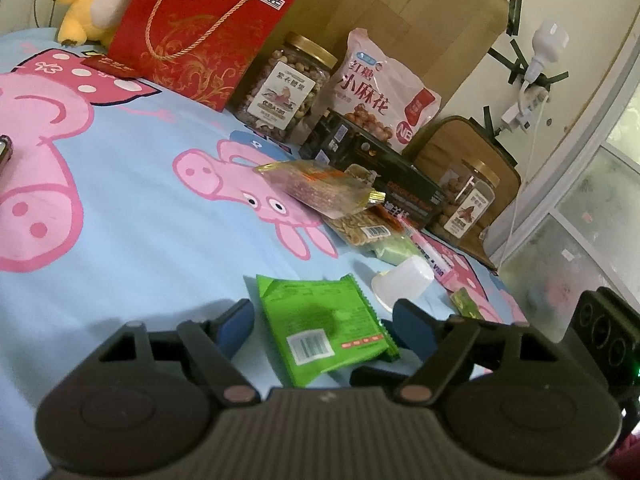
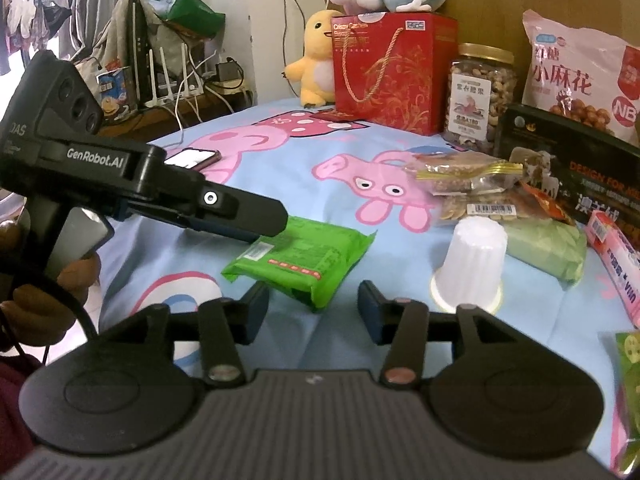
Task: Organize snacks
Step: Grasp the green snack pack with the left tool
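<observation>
A green snack packet [image 1: 324, 328] lies flat on the blue cartoon-pig bed sheet [image 1: 132, 216]. My left gripper [image 1: 324, 324] is open and straddles it, one blue pad on each side of the packet. In the right wrist view the left gripper [image 2: 276, 222] reaches in from the left over the packet [image 2: 304, 256]. My right gripper [image 2: 312, 304] is open too, its fingertips at the packet's near corner and holding nothing. An upturned white jelly cup [image 2: 472, 264] stands just right of it.
Beyond the cup lies a pile of snack bags [image 2: 472, 184], with a black box [image 2: 572, 168], a pink bag [image 2: 580, 76], a nut jar [image 2: 478, 96] and a red gift bag [image 2: 388, 72] behind. A phone [image 2: 192, 158] lies at the left. A second jar [image 1: 468, 204] stands far right.
</observation>
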{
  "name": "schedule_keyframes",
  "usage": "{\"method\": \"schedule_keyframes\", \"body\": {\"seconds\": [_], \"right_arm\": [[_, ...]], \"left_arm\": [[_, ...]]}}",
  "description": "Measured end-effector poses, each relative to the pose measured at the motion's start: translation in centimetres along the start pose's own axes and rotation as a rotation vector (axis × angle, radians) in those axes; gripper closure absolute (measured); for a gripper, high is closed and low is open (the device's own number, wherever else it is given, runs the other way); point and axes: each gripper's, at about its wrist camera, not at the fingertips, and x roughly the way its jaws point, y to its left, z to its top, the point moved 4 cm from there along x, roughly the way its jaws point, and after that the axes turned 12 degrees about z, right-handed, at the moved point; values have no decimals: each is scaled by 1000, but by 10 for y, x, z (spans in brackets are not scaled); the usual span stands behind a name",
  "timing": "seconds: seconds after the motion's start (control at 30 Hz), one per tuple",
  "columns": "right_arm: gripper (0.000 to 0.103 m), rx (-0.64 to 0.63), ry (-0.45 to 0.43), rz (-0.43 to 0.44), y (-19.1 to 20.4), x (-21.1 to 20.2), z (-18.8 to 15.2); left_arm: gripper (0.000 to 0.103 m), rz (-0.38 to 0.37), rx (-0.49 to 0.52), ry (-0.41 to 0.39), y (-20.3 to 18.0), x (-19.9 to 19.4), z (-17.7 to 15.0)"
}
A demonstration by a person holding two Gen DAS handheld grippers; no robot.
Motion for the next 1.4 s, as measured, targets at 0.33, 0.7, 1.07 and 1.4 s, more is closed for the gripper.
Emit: {"method": "schedule_keyframes", "body": {"seconds": [0.33, 0.7, 1.07, 1.4], "right_arm": [[50, -7, 3, -1, 1, 1, 1], [50, -28, 12, 17, 5, 7, 3], [59, -22, -22, -2, 4, 3, 6], [59, -43, -118, -75, -6, -20, 29]], "left_arm": [[24, 2, 7, -2, -4, 1, -2], [26, -4, 23, 1, -8, 2, -3], [41, 11, 15, -5, -8, 4, 4], [41, -10, 106, -81, -46, 7, 40]]}}
